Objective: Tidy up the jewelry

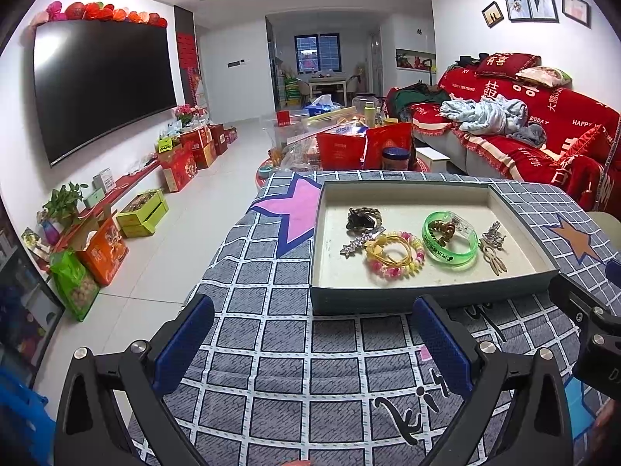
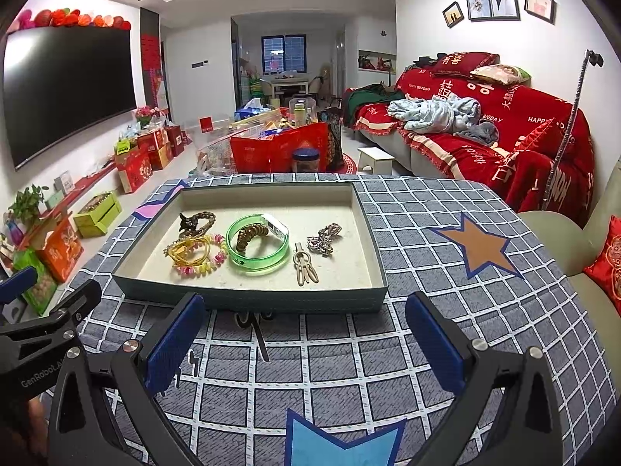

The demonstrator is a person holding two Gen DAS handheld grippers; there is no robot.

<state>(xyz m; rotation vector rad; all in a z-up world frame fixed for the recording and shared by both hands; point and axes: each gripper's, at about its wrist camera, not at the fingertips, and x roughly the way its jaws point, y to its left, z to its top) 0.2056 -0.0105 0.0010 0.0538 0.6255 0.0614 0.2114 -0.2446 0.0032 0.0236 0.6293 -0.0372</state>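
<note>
Green bangle [image 2: 257, 247] lies mid-tray [image 2: 248, 298], a brownish coil, perhaps a hair tie, inside it; left gripper [image 1: 313, 343] and right gripper [image 2: 303, 339] hover near, both released, empty.

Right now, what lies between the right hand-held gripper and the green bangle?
Bare checked cloth, then the tray's near wall, separate the right hand-held gripper from the green bangle, per the right wrist view.

I read "GenRobot.A…" on the left gripper [image 2: 37, 372] body left of my right fingers; "HAPPY WEDDING" and "BIGDAY" on the red sofa cover [image 2: 504, 116] far ahead.
</note>
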